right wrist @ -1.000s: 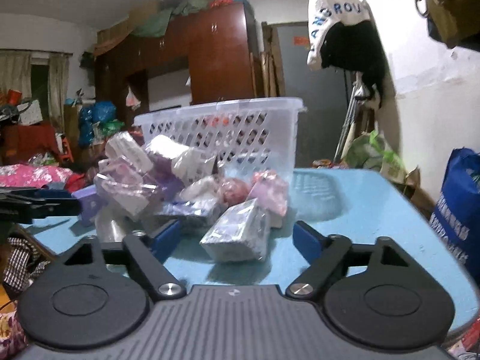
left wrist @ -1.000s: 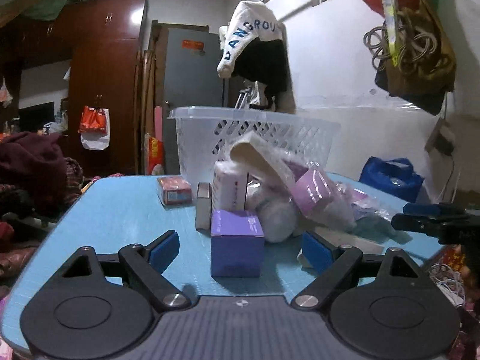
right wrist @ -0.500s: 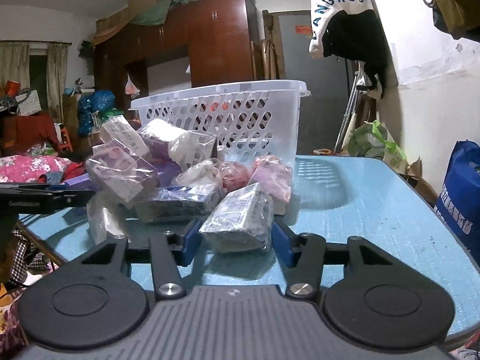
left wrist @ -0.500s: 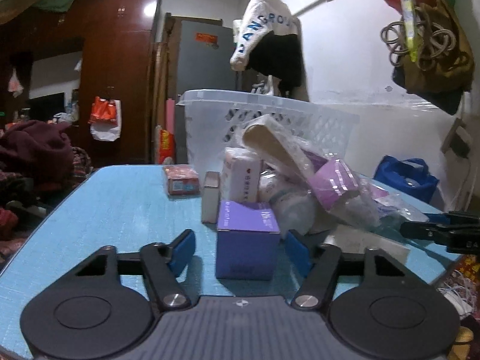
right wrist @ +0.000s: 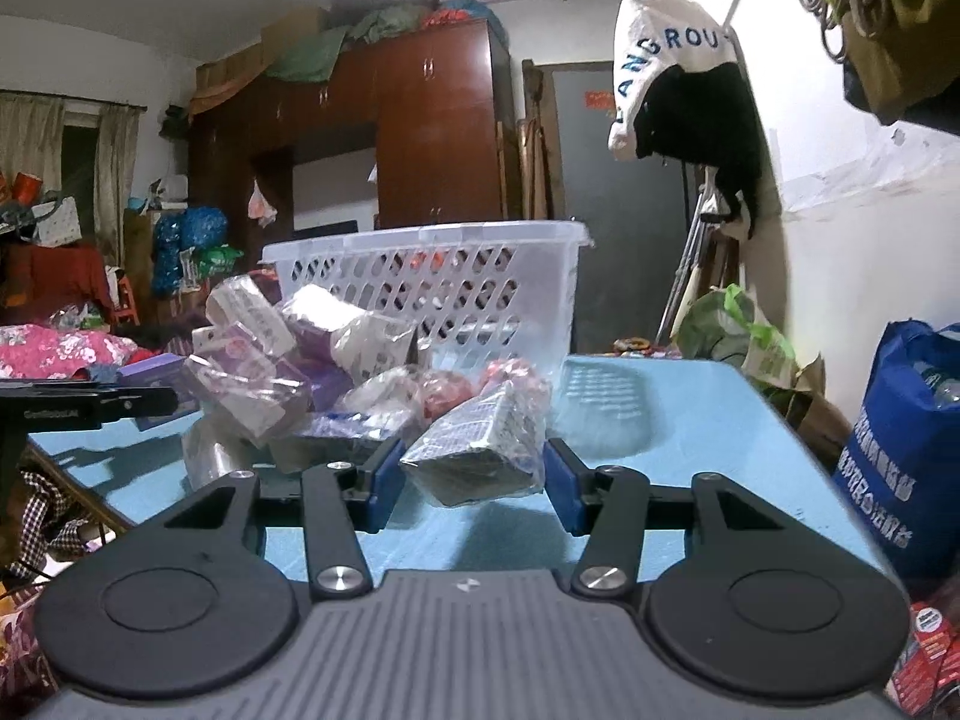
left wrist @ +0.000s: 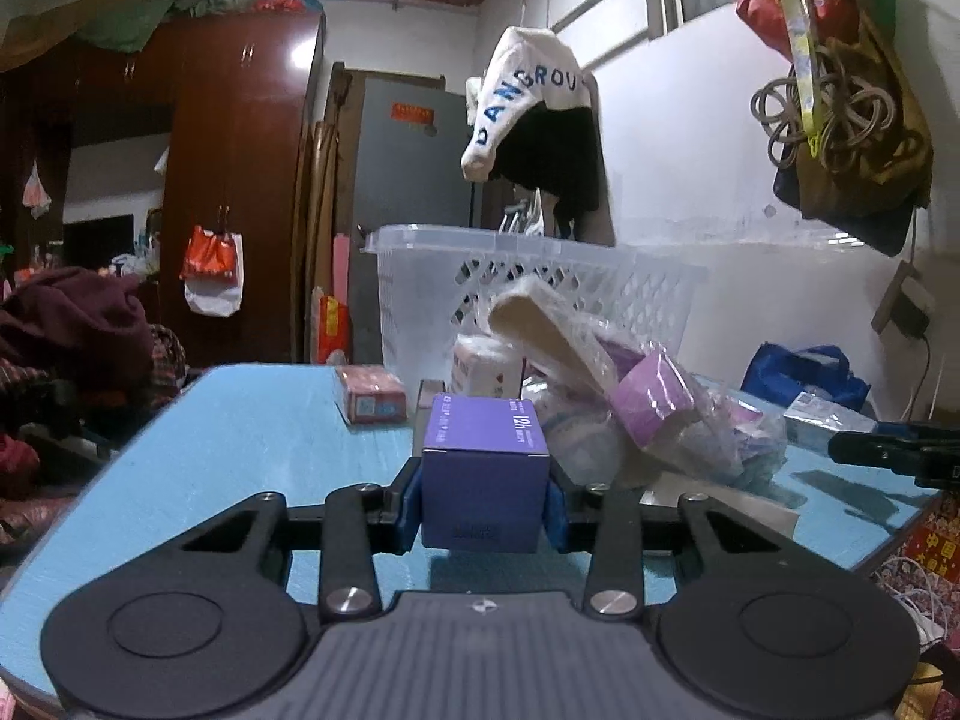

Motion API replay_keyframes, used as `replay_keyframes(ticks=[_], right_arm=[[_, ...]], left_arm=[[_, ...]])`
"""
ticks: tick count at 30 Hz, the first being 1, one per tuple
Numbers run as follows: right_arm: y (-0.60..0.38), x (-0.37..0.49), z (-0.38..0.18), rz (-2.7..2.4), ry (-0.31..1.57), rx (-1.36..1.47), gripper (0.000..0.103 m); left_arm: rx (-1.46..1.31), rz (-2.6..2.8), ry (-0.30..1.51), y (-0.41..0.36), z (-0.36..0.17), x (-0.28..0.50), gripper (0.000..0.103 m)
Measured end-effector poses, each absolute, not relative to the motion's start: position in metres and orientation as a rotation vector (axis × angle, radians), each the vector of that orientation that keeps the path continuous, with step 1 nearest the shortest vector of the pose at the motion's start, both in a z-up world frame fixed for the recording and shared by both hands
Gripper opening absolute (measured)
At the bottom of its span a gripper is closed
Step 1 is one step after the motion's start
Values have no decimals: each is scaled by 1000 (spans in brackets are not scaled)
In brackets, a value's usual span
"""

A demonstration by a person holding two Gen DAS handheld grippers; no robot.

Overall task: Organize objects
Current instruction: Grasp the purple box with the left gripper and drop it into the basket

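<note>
The purple box [left wrist: 485, 489] is clamped between the blue pads [left wrist: 409, 501] of the left tool [left wrist: 485, 504], whose jaws have just been closing onto it; whether the box rests on the blue bench [left wrist: 240, 438] or is lifted just above it cannot be told. A wrapped packet [right wrist: 480, 450] is gripped by the right tool [right wrist: 474, 483], blue pads [right wrist: 565, 492] pressed to both sides, the packet tilted with its near end raised off the bench. Just behind both is seen a pile of plastic-wrapped packs [left wrist: 648, 414], heaped against each other. A red carton [left wrist: 370, 401] lies flat on the bench, left of the pile and apart from it. A white basket [right wrist: 432, 288] stands at the far end of the bench, behind the pile. The right tool's tip is seen at the right edge of the left wrist view, the left tool's tip at the left edge of the right wrist view. A blue bag [right wrist: 906, 450] is seen beside the bench on the right. A white and black garment [left wrist: 540, 120] hangs on the wall above the basket.
</note>
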State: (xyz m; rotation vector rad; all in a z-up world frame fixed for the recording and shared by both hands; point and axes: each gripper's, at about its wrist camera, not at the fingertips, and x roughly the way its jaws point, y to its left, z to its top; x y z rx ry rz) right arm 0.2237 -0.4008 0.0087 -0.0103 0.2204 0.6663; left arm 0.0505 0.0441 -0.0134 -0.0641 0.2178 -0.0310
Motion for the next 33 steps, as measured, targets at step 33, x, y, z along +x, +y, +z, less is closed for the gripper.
replay_keyframes(ticks=[33], right_arm=[[-271,392,140,748,353,-60,54]], left_arm=[[-206,-151,380,62,120,256,43]])
